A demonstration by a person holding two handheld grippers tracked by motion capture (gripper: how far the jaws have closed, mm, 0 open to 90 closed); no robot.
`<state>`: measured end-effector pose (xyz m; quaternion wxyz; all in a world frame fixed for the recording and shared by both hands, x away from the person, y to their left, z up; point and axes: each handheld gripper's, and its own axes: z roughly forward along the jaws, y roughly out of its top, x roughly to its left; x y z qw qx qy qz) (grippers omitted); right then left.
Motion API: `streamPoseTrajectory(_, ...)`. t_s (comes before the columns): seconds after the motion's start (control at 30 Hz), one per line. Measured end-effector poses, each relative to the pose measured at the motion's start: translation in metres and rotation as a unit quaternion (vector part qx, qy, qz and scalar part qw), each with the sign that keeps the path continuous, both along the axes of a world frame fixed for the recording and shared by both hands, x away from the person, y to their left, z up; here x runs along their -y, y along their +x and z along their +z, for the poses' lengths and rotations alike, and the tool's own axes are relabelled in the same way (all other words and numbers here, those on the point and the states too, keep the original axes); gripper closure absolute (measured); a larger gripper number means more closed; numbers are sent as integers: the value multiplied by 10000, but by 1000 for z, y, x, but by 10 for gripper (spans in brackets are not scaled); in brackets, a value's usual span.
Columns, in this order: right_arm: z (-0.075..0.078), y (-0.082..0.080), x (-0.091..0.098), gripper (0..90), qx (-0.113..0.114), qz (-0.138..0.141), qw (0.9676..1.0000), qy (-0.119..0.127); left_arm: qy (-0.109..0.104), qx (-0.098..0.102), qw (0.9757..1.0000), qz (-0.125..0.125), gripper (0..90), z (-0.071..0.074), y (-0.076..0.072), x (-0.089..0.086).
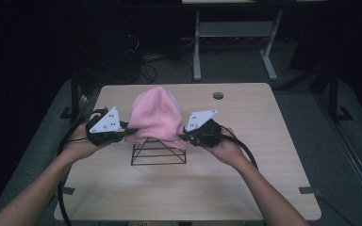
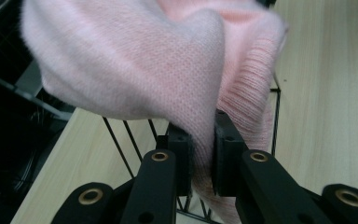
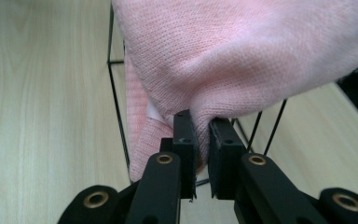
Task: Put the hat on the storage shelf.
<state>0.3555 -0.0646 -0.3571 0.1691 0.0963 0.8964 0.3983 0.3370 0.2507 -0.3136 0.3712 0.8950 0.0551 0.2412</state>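
High view | my left gripper (image 1: 124, 130) clamped on the hat (image 1: 155, 115) hem at its left edge | hat draped over the wire stand (image 1: 158, 151) mid-table (image 1: 264, 155), crown pointing away from me | my right gripper (image 1: 185, 136) pinching the right hem | both equally near; stand top hidden under the knit
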Motion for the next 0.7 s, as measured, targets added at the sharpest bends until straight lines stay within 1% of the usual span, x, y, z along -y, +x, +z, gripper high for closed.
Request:
streamPoseTrajectory(0.07,-5,2,-1,825,-89,2,9999,-80,97,12,9999,-25,806,-2,-1,0)
streamPoseTrajectory(0.1,-6,3,-2,825,-71,12,9999,-115,147,-9,9999,-18,810,-4,-2,-1)
streamPoseTrajectory(0.13,-5,3,-2,824,-37,-4,9999,-117,123,-43,9999,-7,812,-6,-2,-3)
streamPoseTrajectory(0.17,-2,2,-2,824,9,-23,10000,-67,156,-68,9998,43,813,-9,-1,-5)
streamPoseTrajectory(0.2,2,1,-1,824,31,-35,10000,17,243,-75,9996,107,814,-13,0,-7)
streamPoseTrajectory(0.27,11,-1,0,824,154,-58,9996,215,346,-217,9989,209,815,-21,3,-10)
streamPoseTrajectory(0.33,18,-4,1,824,258,-69,9990,346,309,-274,9988,249,815,-28,5,-13)
streamPoseTrajectory(0.4,21,-5,2,824,283,-32,9987,412,242,-333,9989,245,814,-32,5,-14)
streamPoseTrajectory(0.43,21,-6,2,824,279,-19,9988,394,252,-355,9988,213,814,-32,4,-14)
streamPoseTrajectory(0.47,17,-5,2,824,173,-1,9993,336,236,-339,9990,195,813,-32,3,-13)
streamPoseTrajectory(0.53,14,-5,2,824,134,6,9994,315,214,-337,9991,145,813,-31,2,-13)
streamPoseTrajectory(0.57,8,-4,2,824,82,6,9997,244,236,-393,9989,97,813,-31,1,-13)
streamPoseTrajectory(0.6,8,-4,2,824,82,6,9997,244,236,-393,9989,97,813,-31,1,-13)
streamPoseTrajectory(0.63,5,-4,2,824,34,17,9997,236,257,-418,9988,75,813,-32,1,-13)
streamPoseTrajectory(0.7,0,-4,1,824,10,29,9998,172,310,-447,9985,43,812,-34,0,-12)
